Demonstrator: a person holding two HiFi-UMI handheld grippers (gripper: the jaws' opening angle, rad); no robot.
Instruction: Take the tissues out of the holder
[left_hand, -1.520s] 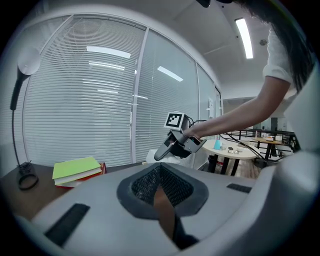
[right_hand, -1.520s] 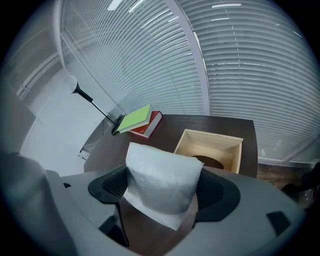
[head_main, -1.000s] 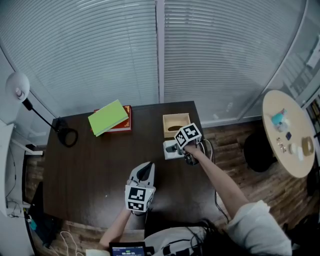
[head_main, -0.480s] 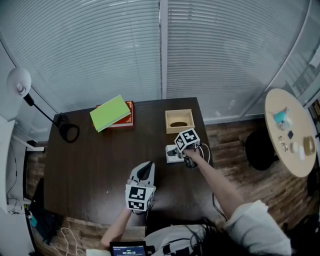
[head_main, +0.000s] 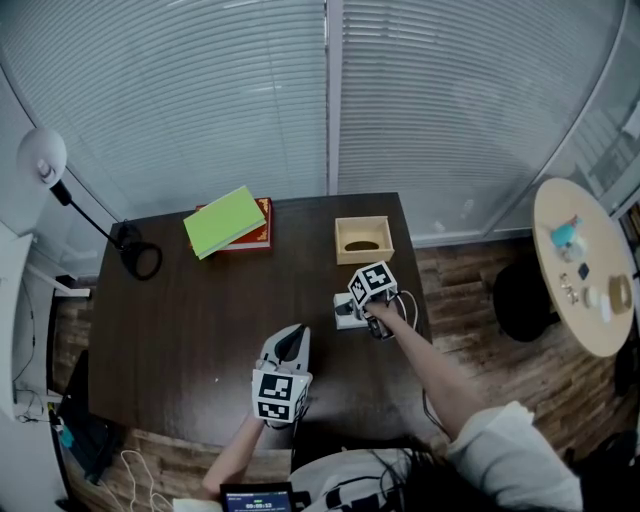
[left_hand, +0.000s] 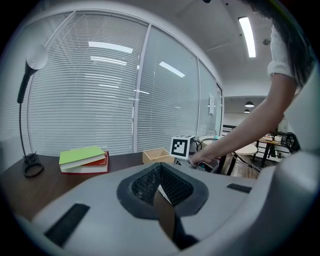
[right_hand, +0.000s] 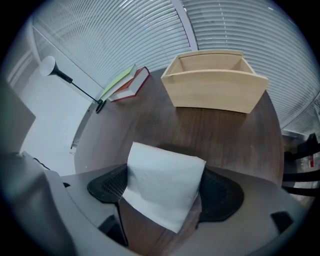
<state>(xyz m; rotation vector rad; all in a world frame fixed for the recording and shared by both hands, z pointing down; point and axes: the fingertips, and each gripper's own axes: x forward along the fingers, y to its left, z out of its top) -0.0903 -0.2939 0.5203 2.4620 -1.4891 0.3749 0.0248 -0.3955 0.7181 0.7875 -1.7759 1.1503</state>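
Tissues (right_hand: 162, 192), a white folded stack, sit between the jaws of the right gripper (head_main: 347, 312). The jaws stand wide and press the stack from both sides. This gripper points steeply down at the dark table (head_main: 200, 330), near its right edge. Whether the stack touches the table, I cannot tell. The wooden holder (head_main: 363, 258) stands just behind, apart from the tissues. The left gripper (head_main: 290, 338) is over the near part of the table, well apart, with jaws together and nothing between them. Books (head_main: 225, 222) lie at the far side.
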